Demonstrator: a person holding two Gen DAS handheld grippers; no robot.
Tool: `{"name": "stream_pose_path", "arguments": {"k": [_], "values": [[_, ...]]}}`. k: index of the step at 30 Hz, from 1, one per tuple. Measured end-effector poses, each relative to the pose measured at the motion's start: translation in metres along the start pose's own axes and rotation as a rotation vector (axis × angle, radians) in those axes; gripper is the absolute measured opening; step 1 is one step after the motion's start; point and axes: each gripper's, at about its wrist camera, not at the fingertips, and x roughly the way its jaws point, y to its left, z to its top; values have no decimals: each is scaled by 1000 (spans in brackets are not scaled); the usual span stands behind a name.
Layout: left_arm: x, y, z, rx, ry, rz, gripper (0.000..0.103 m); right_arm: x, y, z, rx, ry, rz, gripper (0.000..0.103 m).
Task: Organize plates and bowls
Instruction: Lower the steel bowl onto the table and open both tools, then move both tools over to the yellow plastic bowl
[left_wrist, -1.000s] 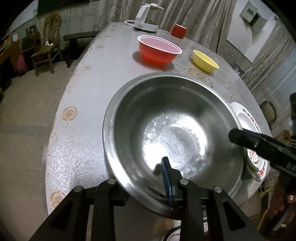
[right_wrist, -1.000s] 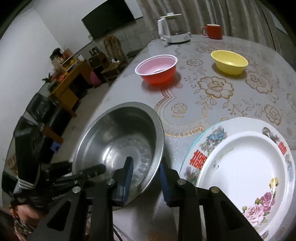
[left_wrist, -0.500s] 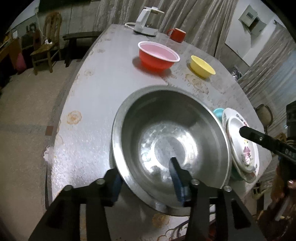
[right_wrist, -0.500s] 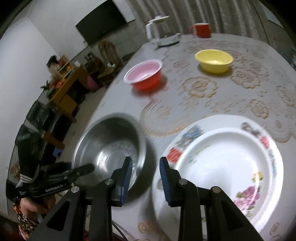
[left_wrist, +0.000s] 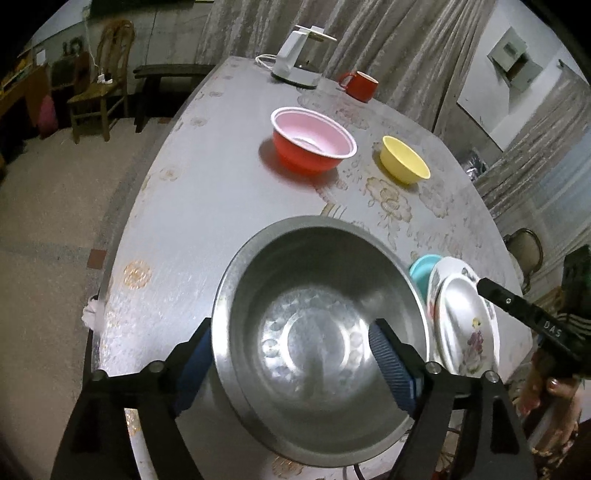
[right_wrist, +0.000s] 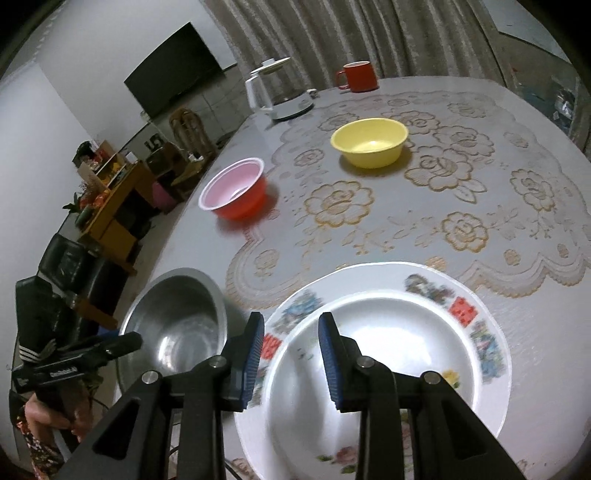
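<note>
A large steel bowl (left_wrist: 314, 332) (right_wrist: 177, 325) rests on the table near its front edge. My left gripper (left_wrist: 291, 354) straddles the bowl's near rim, one pad outside the wall and one inside. Its jaws are opening and neither pad presses on the metal. To the right lies a white plate (left_wrist: 461, 321) (right_wrist: 388, 350) stacked on a decorated plate (right_wrist: 461, 295), with a teal dish (left_wrist: 421, 267) underneath. My right gripper (right_wrist: 291, 354) hovers over the plates' near left rim, its jaws a narrow gap apart and holding nothing. Farther back stand a red bowl (left_wrist: 314, 144) (right_wrist: 236, 192) and a yellow bowl (left_wrist: 404, 160) (right_wrist: 369, 142).
A white kettle (left_wrist: 295, 59) (right_wrist: 277, 96) and a red mug (left_wrist: 360, 85) (right_wrist: 356, 75) stand at the table's far edge. A lace cloth (right_wrist: 461, 229) covers the round table (left_wrist: 203, 221). Wooden chairs (left_wrist: 99, 85) and a sideboard (right_wrist: 110, 206) stand off to the left.
My left gripper let go of the steel bowl's rim, its jaws widened and it drew back a little. My right gripper slid right, from the steel bowl's edge to over the plates.
</note>
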Motion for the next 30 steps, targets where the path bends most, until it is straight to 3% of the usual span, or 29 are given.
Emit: {"name": "stream_pose_path", "arguments": {"k": [6, 14, 23, 30], "values": [[7, -3, -1, 30, 26, 54, 85, -4, -17, 6, 33, -13, -15, 30], [11, 8, -14, 1, 59, 61, 85, -6, -25, 13, 38, -28, -30, 30], [-7, 9, -4, 13, 13, 124, 85, -9, -29, 24, -8, -44, -84, 30], [-7, -16, 17, 84, 3, 132, 85, -6, -40, 42, -72, -41, -162, 31]]}}
